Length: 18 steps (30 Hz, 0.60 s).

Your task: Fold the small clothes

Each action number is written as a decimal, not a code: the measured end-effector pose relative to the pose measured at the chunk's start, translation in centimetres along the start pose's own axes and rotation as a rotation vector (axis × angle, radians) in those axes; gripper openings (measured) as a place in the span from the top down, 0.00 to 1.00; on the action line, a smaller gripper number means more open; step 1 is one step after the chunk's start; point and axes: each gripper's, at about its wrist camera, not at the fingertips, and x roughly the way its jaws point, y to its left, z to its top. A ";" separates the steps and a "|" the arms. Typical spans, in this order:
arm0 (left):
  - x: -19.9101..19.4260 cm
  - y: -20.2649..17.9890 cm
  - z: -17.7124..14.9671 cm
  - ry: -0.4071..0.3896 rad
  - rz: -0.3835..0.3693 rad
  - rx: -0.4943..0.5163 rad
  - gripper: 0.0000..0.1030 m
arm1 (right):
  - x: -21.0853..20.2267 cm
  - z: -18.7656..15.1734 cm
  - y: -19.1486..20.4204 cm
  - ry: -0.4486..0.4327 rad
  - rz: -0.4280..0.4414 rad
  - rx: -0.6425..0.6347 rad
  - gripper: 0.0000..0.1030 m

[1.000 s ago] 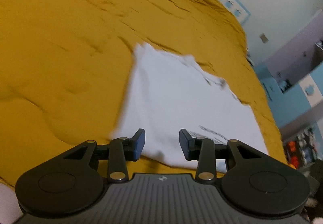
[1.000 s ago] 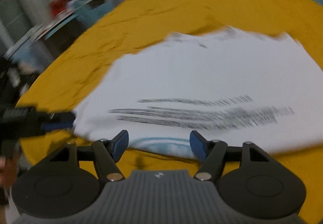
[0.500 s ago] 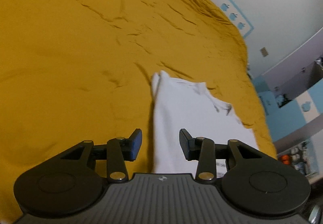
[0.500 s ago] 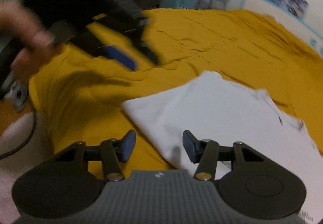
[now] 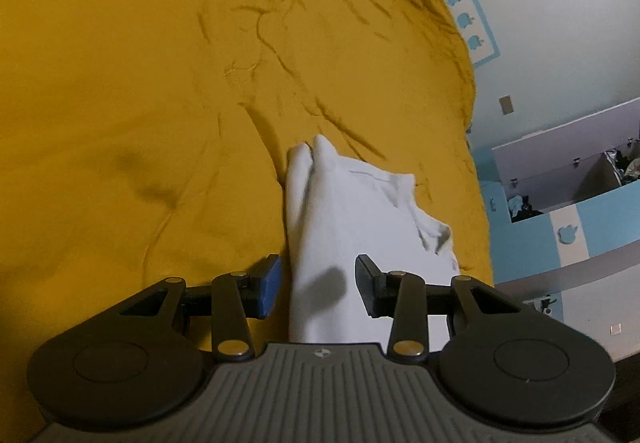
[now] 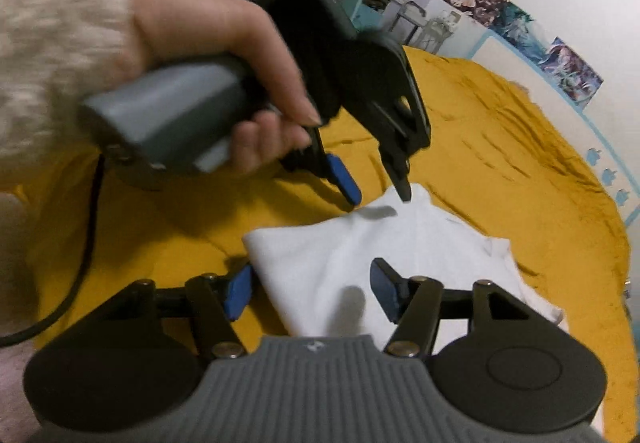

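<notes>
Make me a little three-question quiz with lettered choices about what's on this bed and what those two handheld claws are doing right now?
1. Where does the white garment lie?
A. on the yellow bedspread
B. on a shelf
C. on the floor

2. What colour are the pads inside the claw fingers?
A. red
B. blue
C. green

3. What state is the left claw in?
A. shut on the garment
B. open above the garment
C. lying on the bed

Answers:
1 A, the folded white cloth rests on yellow fabric in both views.
2 B, blue pads show on both claws.
3 B, the right wrist view shows its fingers apart, tips just over the cloth's far edge, gripping nothing. The right claw is open too.
</notes>
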 end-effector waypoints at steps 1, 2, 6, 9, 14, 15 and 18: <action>0.7 0.2 0.5 0.011 -0.009 -0.006 0.56 | -0.1 0.2 0.4 0.007 -0.012 -0.010 0.44; 1.2 0.6 1.0 0.018 -0.025 -0.018 0.56 | -0.4 0.3 0.7 0.010 -0.021 -0.021 0.44; 3.3 2.4 2.6 0.054 -0.095 -0.109 0.57 | -0.9 0.0 1.6 0.024 -0.050 -0.071 0.44; 4.5 2.4 3.3 0.078 -0.105 -0.117 0.57 | -0.9 -0.4 1.5 0.027 -0.057 -0.082 0.45; 6.4 1.8 4.3 0.100 -0.086 -0.135 0.53 | 0.7 0.4 1.2 0.021 -0.067 -0.076 0.45; 6.7 1.6 4.4 0.105 -0.080 -0.132 0.53 | 0.9 0.5 1.1 0.022 -0.068 -0.069 0.46; 7.0 1.3 4.6 0.110 -0.075 -0.122 0.53 | 0.5 0.4 1.1 0.022 -0.058 -0.041 0.65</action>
